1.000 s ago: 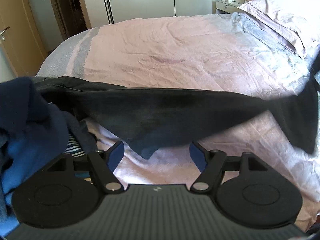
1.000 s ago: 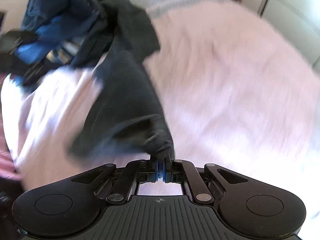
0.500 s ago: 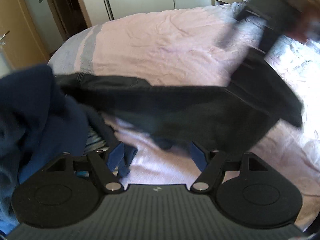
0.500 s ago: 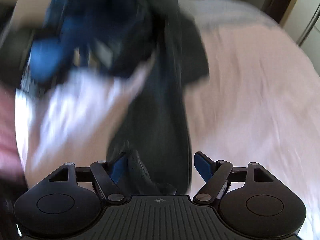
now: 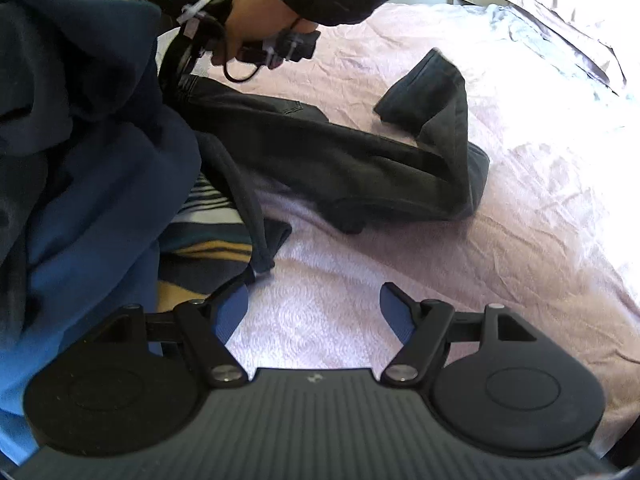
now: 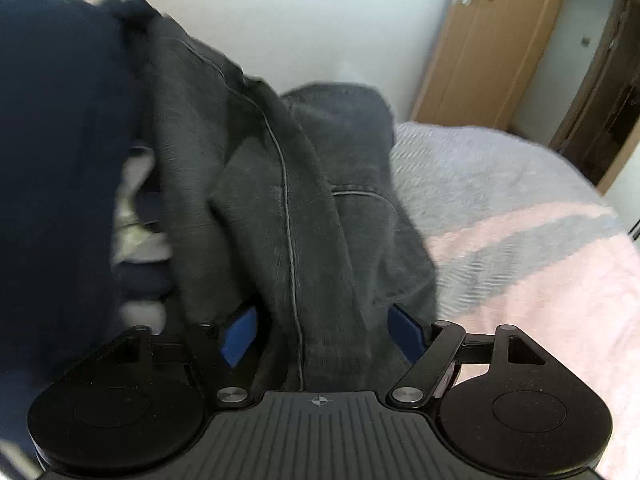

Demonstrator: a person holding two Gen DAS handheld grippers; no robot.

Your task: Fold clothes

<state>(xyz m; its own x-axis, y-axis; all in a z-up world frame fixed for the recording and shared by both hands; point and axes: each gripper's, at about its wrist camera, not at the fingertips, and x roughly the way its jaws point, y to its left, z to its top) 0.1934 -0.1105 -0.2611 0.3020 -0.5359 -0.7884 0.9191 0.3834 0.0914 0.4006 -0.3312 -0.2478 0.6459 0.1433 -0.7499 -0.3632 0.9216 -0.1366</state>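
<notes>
Lying across the pink bedspread [image 5: 500,240] ahead of the left gripper [image 5: 314,312]: dark grey jeans [image 5: 340,160], stretched from upper left toward the right, with one leg end doubled back and standing up in a loose fold at the far right. Left gripper released, blue pads [image 5: 232,314] spread wide over bare bedspread, nothing between them, well short of the jeans. Just to its left, touching the near pad's side, a heap of navy and blue garments [image 5: 80,160] with a striped piece [image 5: 208,216] showing beneath. Far ahead and left, the person's right hand [image 5: 256,20] grasping the other tool's handle at the waist end of the jeans. From the right wrist view, right gripper [image 6: 322,332] also released, blue pads [image 6: 240,334] apart, jeans [image 6: 288,208] fabric bunched between and over them, seam running down the middle; not clamped. Navy garment [image 6: 60,160] close on that gripper's left, bedspread [image 6: 540,280] to its right, a wooden door [image 6: 484,40] beyond.
</notes>
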